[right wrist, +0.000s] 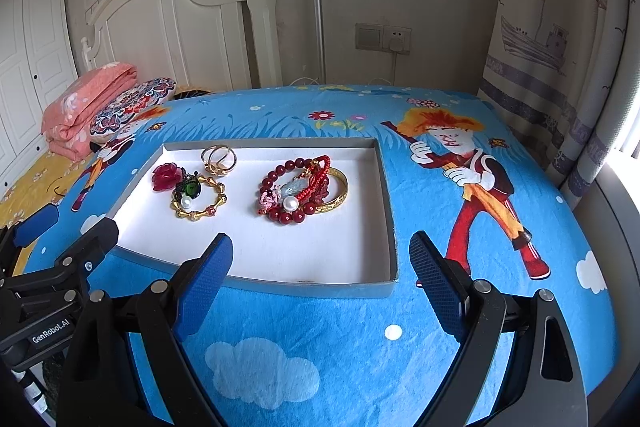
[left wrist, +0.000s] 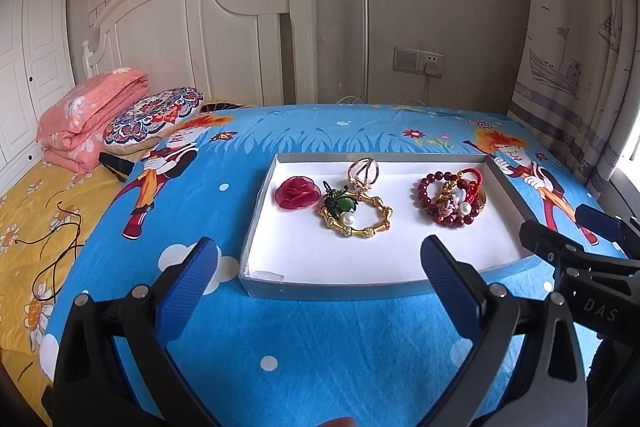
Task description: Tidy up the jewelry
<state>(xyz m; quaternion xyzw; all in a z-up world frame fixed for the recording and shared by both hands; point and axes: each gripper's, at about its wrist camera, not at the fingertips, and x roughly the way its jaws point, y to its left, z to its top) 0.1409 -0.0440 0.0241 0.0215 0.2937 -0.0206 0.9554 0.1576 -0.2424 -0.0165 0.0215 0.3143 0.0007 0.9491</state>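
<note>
We are holding the left gripper [left wrist: 316,259] and right gripper [right wrist: 322,253] wide apart and gripping nothing, hovering near the tray [right wrist: 390,211]; the jewelry is lying inside it. The gold bangle [left wrist: 356,219] is sitting left; the red bead bracelet [right wrist: 294,193] is sitting right.

The shallow tray [left wrist: 256,227] sits mid-frame on the blue cloth [left wrist: 320,347] with low walls all round. Its near half is bare white floor, open from the lower edge of the frame. Across the far half stand two clusters: a red flower [left wrist: 297,191], gold ring [left wrist: 363,173] and gold link bracelet [left wrist: 360,221] touching at left, and red beads [right wrist: 285,215] heaped with a gold bangle [right wrist: 338,197] at right. A bare lane runs between the clusters.
</note>
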